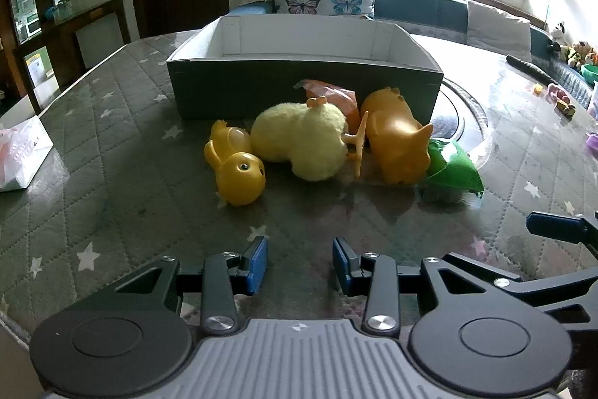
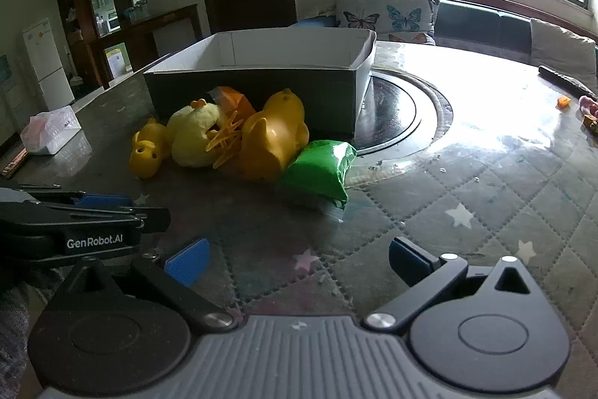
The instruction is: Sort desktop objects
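Observation:
A dark box [image 1: 299, 85] with a white inside stands on the table; it also shows in the right wrist view [image 2: 261, 88]. In front of it lie a small yellow plastic duck [image 1: 235, 167] [image 2: 147, 152], a yellow plush chick [image 1: 302, 141] [image 2: 194, 137], an orange packet [image 1: 336, 96] [image 2: 231, 101], a larger orange-yellow plastic toy [image 1: 396, 137] [image 2: 273, 141] and a green packet [image 1: 454, 167] [image 2: 321, 171]. My left gripper [image 1: 299, 260] is open and empty, short of the toys. My right gripper [image 2: 299, 260] is open wide and empty, near the green packet.
A white plastic bag [image 1: 22, 152] [image 2: 52, 129] lies at the table's left edge. A round glass inset [image 2: 396, 111] sits right of the box. Small toys [image 1: 560, 96] and a dark remote [image 1: 530, 66] lie at the far right. The left gripper's fingers [image 2: 101, 200] show at the right wrist view's left.

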Tool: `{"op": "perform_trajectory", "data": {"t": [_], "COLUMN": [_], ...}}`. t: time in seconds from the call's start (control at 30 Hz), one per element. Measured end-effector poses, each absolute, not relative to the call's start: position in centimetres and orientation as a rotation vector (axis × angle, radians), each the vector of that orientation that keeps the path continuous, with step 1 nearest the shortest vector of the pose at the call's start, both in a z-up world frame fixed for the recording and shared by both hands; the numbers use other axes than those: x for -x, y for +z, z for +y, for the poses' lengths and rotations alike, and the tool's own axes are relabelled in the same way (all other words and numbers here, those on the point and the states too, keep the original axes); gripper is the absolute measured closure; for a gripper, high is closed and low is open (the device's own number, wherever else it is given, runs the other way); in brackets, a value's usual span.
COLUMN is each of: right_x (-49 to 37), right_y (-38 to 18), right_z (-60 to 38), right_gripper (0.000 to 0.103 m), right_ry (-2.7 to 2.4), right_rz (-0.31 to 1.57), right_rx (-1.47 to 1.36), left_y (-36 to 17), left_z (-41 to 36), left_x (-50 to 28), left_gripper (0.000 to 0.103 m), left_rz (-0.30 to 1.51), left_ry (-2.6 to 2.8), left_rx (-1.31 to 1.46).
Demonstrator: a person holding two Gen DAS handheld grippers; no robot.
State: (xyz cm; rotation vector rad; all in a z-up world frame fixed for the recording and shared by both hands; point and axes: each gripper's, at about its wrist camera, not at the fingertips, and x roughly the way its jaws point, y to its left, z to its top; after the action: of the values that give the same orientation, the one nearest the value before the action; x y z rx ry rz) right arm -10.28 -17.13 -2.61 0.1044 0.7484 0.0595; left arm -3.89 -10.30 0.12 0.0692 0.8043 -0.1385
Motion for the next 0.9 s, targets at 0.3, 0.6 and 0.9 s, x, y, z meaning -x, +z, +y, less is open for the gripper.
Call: {"op": "perform_trajectory", "data": {"t": [0.3, 0.6, 0.9], "right_x": [8.9, 6.8, 5.5], "right_y": [-3.7, -5.6, -6.5], "right_z": [-20.3, -23.7, -25.1], "right_gripper": [0.000, 0.000, 0.000], "right_ry": [0.085, 0.100, 0.108], "right_rz": [0.747, 0.749, 0.747], "right_rx": [-0.089, -0.080, -0.076], "left_y": [0.0, -0.2, -0.2], "left_z": [-10.3, -10.2, -10.2], "left_x": [3.6, 3.5, 3.4], "left_gripper": [0.062, 0.062, 0.062], "left_rz": [0.810, 0.814, 0.819], "left_ry": [-0.127, -0.123, -0.120], "left_rx": [-0.075, -0.076, -0.075]}}
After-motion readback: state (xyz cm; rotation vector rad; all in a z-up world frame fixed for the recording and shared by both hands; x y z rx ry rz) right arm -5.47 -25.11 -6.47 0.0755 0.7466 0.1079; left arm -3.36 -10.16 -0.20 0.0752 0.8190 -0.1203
